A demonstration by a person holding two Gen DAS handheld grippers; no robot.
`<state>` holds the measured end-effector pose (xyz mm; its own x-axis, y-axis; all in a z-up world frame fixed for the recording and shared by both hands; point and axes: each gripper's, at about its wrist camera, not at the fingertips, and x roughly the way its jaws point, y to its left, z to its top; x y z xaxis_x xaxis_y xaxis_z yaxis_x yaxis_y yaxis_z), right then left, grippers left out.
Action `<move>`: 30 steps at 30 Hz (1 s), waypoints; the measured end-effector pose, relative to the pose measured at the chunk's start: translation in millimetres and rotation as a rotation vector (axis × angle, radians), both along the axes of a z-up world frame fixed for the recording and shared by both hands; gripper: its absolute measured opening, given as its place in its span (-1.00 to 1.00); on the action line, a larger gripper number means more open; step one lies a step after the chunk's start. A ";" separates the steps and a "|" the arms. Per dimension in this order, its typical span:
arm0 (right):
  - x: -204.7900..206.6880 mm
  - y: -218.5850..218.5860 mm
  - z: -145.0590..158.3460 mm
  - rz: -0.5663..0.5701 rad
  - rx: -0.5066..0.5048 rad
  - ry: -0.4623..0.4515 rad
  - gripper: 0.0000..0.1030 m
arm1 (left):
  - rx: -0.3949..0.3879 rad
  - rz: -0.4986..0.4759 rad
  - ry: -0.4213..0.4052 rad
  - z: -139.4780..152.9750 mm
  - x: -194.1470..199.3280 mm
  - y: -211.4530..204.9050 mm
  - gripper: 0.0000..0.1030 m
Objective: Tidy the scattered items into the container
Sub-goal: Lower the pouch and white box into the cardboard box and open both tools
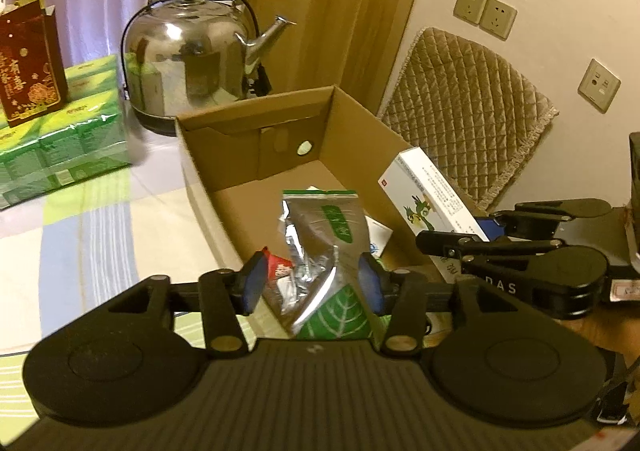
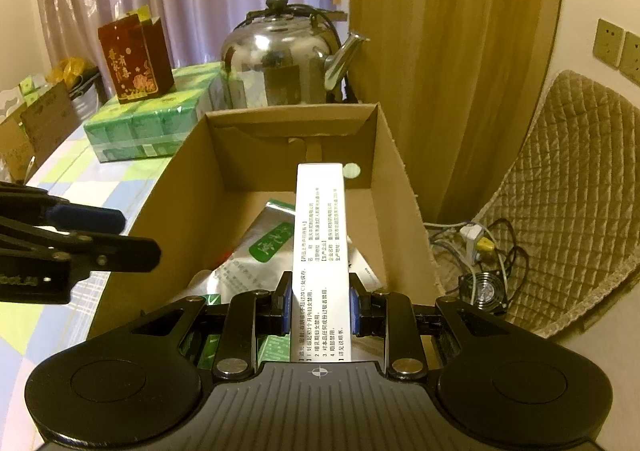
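Both grippers sit at the near end of the cardboard box, each with something between its pads. Left gripper: its blue pads stand apart with a silver foil pouch between them; the right pad touches the pouch's edge, while the left pad shows a gap, with a small red packet beside it, so a firm clamp cannot be told. Right gripper: pads pressed on both long sides of a white medicine carton, which juts forward over the box's inside, its far end short of the box's back wall.

The box is open-topped, its back wall just in front of a steel kettle. To the box's left lies bare checked tablecloth, with a wrapped block of green packs further back on that side and a red gift bag on top of it. Most of the box's far floor is bare cardboard; the near end holds the pouch and smaller packets.

Only the right wrist view shows what lies past the box's right wall: the table ends there, with a quilted chair cover and a tangle of cables on the floor. Only the left wrist view shows the carton's printed face with a green cartoon figure, held above the box's right rim.
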<state>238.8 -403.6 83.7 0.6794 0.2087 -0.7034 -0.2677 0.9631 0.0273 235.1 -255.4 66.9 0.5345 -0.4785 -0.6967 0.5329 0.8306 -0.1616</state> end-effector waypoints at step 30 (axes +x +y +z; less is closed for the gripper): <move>-14.0 0.6 11.1 -0.029 0.019 -0.026 -0.08 | -0.022 0.008 -0.041 10.1 -21.2 15.6 0.64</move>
